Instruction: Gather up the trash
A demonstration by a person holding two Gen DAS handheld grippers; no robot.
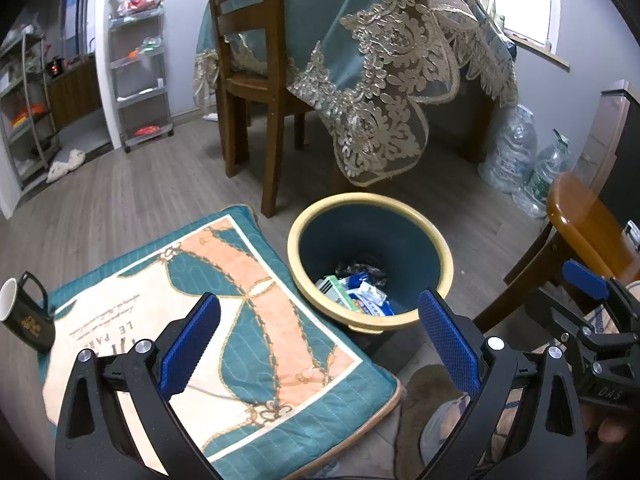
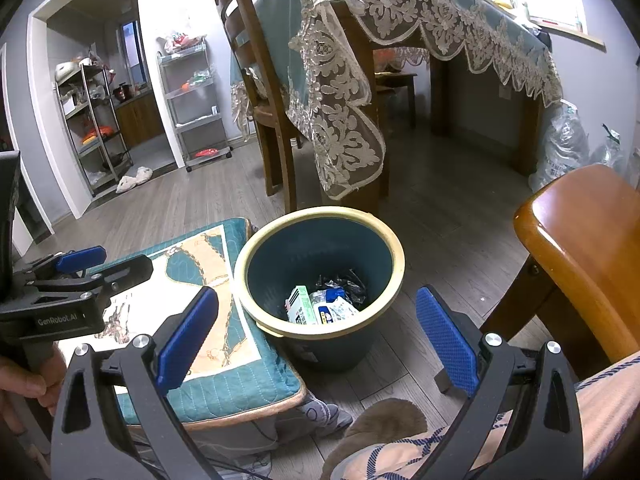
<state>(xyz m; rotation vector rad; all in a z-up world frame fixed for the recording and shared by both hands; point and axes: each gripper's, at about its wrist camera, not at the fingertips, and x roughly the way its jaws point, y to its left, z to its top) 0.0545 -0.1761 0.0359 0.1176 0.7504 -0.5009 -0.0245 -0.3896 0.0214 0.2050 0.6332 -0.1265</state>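
Note:
A dark blue trash bin with a cream rim (image 1: 370,200) (image 2: 320,213) stands on the wood floor beside a patterned teal cushion (image 1: 224,320) (image 2: 200,276). At its bottom lie several wrappers and a small green-and-white box (image 1: 352,292) (image 2: 324,304). My left gripper (image 1: 320,344) is open over the cushion's near corner, nothing between its blue pads. My right gripper (image 2: 318,338) is open too, hovering just before the bin, empty. Each gripper shows at the edge of the other's view: the right gripper (image 1: 592,320), the left gripper (image 2: 80,276).
A black mug (image 1: 24,312) rests on the cushion's left edge. A table under a lace cloth (image 1: 380,60) and a dark chair (image 1: 248,80) stand behind the bin. An orange-brown chair (image 2: 580,248) is at right. Slippered feet (image 2: 384,424) are on the floor below.

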